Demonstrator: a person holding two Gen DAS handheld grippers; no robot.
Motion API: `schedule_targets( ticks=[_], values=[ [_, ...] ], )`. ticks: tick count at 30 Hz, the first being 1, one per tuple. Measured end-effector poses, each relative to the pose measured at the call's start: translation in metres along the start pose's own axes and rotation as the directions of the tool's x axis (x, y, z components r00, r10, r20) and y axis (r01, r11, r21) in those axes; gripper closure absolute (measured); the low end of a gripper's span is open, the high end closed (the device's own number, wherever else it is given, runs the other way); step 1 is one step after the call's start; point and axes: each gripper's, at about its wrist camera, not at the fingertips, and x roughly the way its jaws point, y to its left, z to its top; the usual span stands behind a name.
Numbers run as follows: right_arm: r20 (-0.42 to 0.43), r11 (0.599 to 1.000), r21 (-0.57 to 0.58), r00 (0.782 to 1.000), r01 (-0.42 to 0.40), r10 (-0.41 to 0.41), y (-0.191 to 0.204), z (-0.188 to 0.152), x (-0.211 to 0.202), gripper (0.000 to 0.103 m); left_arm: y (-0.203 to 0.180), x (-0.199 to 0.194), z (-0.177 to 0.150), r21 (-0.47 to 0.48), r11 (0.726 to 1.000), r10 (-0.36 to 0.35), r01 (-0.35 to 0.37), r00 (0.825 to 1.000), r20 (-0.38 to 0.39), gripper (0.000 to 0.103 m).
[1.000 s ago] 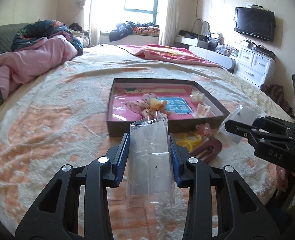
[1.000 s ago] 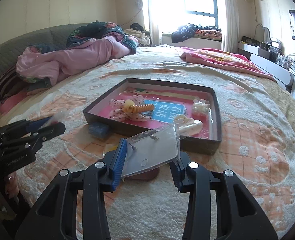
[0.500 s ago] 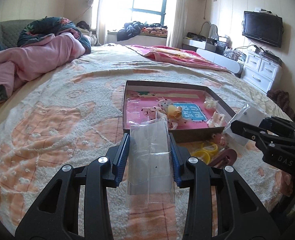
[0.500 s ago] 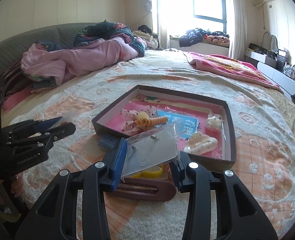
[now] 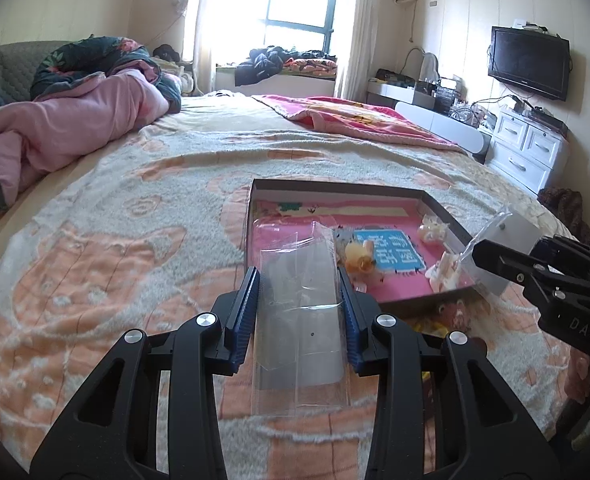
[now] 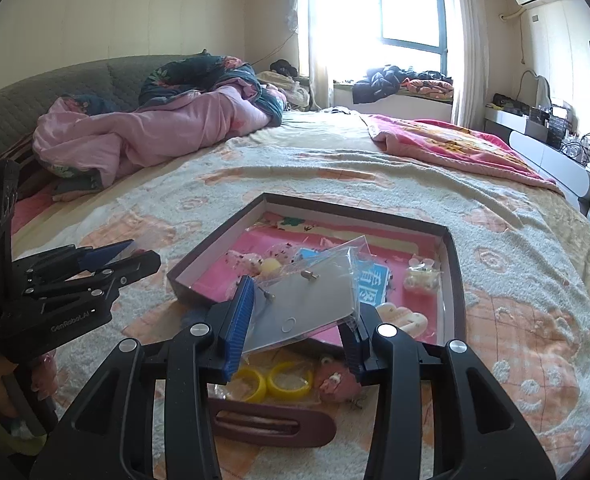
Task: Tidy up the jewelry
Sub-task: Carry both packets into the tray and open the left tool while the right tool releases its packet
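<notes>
My left gripper [image 5: 300, 300] is shut on an empty clear plastic sleeve [image 5: 301, 320], held above the bed left of a dark open box [image 5: 335, 190]. My right gripper [image 6: 301, 312] is shut on a grey earring card in a clear bag [image 6: 307, 304], with small studs on it, held over the box's near edge [image 6: 215, 300]. The box has a pink lining and holds hair ties, a yellow spiral tie [image 5: 357, 260], a blue card [image 6: 369, 286] and pale clips [image 6: 419, 278]. Each gripper shows in the other's view, the right one [image 5: 491, 258] and the left one [image 6: 135, 260].
On the bedspread in front of the box lie two yellow rings [image 6: 271, 384], a pink charm [image 6: 335, 384] and a long brown hair clip [image 6: 271, 426]. A pink duvet [image 6: 155, 136] is heaped at the far left. White drawers [image 5: 527, 148] stand right of the bed.
Both grippers have pulled back and swung left while keeping their holds. The box has drifted right in the left view; the rings and brown clip came into the right view.
</notes>
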Motion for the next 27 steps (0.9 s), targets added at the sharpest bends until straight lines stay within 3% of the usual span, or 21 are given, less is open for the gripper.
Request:
schedule_targets(
  ticks=[27],
  values=[
    [-0.023,0.991,0.052,0.992,0.123,-0.122,-0.057,0.006,0.037,0.064,-0.013,0.067,0.029,0.027,0.999,-0.046,0.046,0.999,-0.012,0.074]
  ],
)
